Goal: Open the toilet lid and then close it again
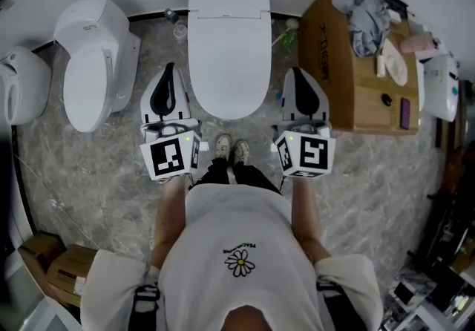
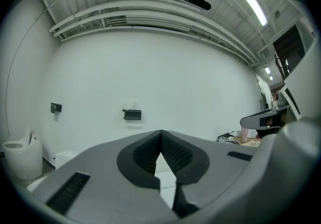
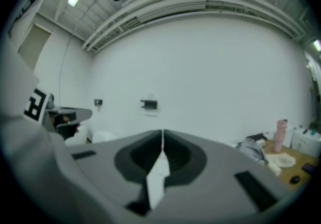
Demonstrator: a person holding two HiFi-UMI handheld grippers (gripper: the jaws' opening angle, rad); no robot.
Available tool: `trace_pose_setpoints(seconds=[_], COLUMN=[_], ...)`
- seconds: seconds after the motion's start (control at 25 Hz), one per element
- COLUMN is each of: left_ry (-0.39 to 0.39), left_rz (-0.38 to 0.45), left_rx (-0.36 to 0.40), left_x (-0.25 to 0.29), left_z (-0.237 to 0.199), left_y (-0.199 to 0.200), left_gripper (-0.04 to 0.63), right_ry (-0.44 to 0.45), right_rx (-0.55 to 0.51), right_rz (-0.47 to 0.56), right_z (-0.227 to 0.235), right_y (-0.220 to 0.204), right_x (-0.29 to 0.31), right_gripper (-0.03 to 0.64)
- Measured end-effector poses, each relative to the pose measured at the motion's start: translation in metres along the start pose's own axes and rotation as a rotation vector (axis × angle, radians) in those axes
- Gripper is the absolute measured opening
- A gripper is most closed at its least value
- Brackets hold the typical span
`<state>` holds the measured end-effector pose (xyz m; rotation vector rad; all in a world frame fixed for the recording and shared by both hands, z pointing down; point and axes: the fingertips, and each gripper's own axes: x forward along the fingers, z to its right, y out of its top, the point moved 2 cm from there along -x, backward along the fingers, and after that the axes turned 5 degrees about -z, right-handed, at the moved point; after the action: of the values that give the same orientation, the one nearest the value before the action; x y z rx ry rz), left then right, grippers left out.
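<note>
A: Where is the lid (image 1: 226,55) lying?
B: It is lying shut on the toilet (image 1: 228,1).
A: And the tools?
B: The left tool (image 1: 170,73) and right tool (image 1: 297,73) are hovering beside it, one each side, both closed and empty.

I see a spare white toilet (image 1: 89,70) on the left and a brown box (image 1: 334,77) on the right, grey cloth (image 1: 367,25) heaped on top.

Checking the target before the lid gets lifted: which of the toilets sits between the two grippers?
The closed middle toilet, flanked by the left gripper and right gripper; the angled toilet stands outside them.
</note>
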<state>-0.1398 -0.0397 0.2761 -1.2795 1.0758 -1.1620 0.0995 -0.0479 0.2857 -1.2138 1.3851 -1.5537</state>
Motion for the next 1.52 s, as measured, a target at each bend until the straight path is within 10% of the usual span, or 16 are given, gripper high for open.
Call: trace_pose_setpoints(seconds=[0.6, 1.52], left_ry=[0.041, -0.348], left_rz=[-0.067, -0.406], left_rx=[0.026, 0.189], left_x=[0.015, 0.020], left_z=[-0.004, 0.043], left_y=[-0.034, -0.389], left_gripper=[0.026, 0.275], right_ry=[0.067, 0.432], right_rx=[0.001, -0.241], right_rz=[-0.036, -0.412], right_z=[0.010, -0.010], right_y=[-0.028, -0.339], right_x=[0.026, 0.078], right_gripper=[0.032, 0.263])
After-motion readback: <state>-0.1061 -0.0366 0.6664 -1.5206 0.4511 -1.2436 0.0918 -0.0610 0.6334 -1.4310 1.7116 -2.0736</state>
